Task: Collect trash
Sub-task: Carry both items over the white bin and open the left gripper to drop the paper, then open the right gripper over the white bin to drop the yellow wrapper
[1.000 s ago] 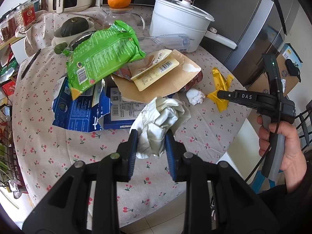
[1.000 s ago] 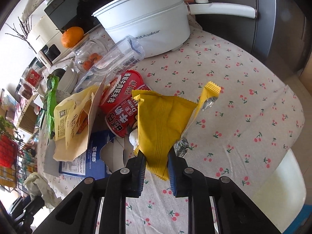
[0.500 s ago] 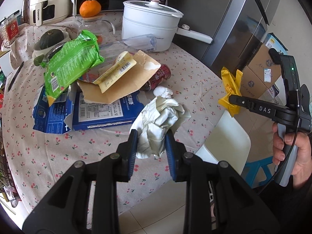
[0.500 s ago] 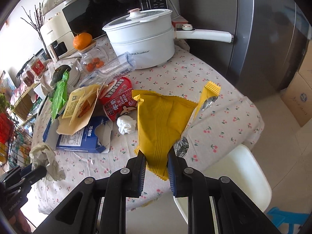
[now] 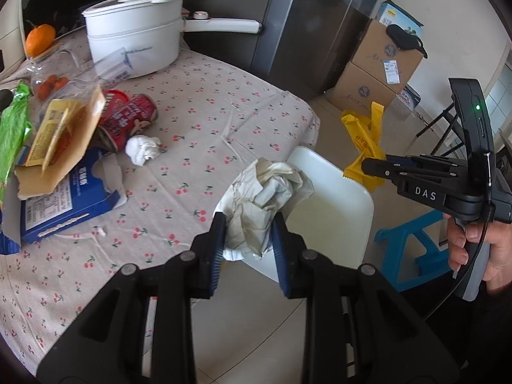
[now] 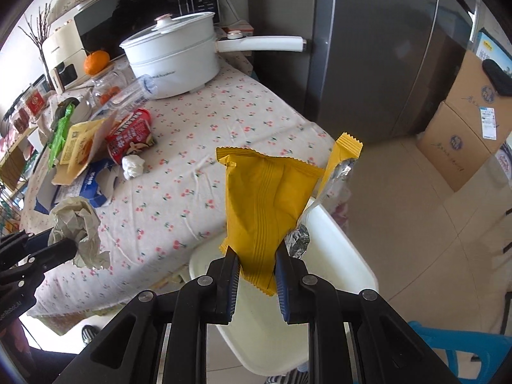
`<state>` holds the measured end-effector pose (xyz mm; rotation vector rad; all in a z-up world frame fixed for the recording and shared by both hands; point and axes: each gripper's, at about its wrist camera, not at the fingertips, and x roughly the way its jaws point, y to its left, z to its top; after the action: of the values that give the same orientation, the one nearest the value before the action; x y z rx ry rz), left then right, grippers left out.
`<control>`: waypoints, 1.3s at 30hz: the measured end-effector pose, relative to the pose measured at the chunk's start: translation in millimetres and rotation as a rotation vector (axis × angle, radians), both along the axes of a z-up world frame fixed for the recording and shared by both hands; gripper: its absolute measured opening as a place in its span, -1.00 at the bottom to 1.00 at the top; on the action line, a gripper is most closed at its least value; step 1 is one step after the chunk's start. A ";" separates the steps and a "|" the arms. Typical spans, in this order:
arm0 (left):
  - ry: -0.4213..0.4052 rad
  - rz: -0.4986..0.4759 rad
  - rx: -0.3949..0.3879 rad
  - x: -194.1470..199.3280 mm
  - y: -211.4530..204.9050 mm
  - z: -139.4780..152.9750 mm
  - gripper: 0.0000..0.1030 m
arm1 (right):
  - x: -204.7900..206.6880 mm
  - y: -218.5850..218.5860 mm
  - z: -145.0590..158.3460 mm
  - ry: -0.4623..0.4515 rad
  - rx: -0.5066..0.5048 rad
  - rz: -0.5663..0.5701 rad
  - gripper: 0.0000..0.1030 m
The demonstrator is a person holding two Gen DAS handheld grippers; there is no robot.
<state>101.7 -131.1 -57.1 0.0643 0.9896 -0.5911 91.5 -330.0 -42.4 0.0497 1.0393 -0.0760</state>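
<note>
my left gripper (image 5: 248, 235) has its jaws pinched on a crumpled paper wad (image 5: 264, 198), the pads pressing both sides, and it hangs in the air over the table edge and the white chair (image 5: 336, 211). my right gripper (image 6: 257, 270) is clamped narrow on the bottom corner of a yellow wrapper (image 6: 262, 204), which stands up from the jaws with a torn strip (image 6: 336, 172) and foil dangling beside it, out past the table above the same chair. more trash lies on the cherry-print tablecloth (image 5: 208, 121): a small white tissue ball (image 5: 142, 150), a red can (image 5: 128, 118) on its side, a torn blue box (image 5: 64, 204), a brown envelope (image 5: 54, 147) and a green bag (image 5: 12, 128). the white pot (image 5: 134, 32) sits at the back.
</note>
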 end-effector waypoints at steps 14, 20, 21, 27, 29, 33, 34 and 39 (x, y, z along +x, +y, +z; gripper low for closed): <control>0.033 -0.212 0.085 -8.5 -101.8 -70.3 -0.40 | -18.2 -65.3 -30.2 0.124 0.053 -0.130 -0.59; 0.005 -0.215 0.126 -4.7 -111.3 -85.0 -0.23 | -16.3 -64.5 -35.4 0.140 0.056 -0.133 -0.59; 0.002 -0.215 0.130 -4.7 -112.1 -85.0 -0.03 | -16.2 -64.6 -35.9 0.142 0.055 -0.134 -0.59; -0.042 -0.163 0.162 -7.1 -101.2 -70.7 0.61 | -13.5 -68.3 -37.6 0.149 0.056 -0.149 -0.58; -0.049 -0.144 0.178 -7.5 -93.9 -66.7 0.65 | -12.5 -67.9 -39.1 0.154 0.055 -0.150 -0.58; -0.071 -0.107 0.201 -9.5 -73.8 -57.0 0.87 | -9.9 -64.2 -43.3 0.167 0.051 -0.144 -0.58; -0.076 -0.095 0.205 -10.3 -68.0 -54.1 0.91 | -9.4 -63.2 -44.6 0.170 0.050 -0.142 -0.58; -0.097 -0.041 0.192 -14.8 -37.5 -38.9 0.99 | -3.1 -60.0 -51.8 0.192 0.059 -0.140 -0.56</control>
<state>87.0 -168.6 -96.0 0.2818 0.9499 -0.5240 88.4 -390.1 -94.2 0.1720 1.2289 -0.1799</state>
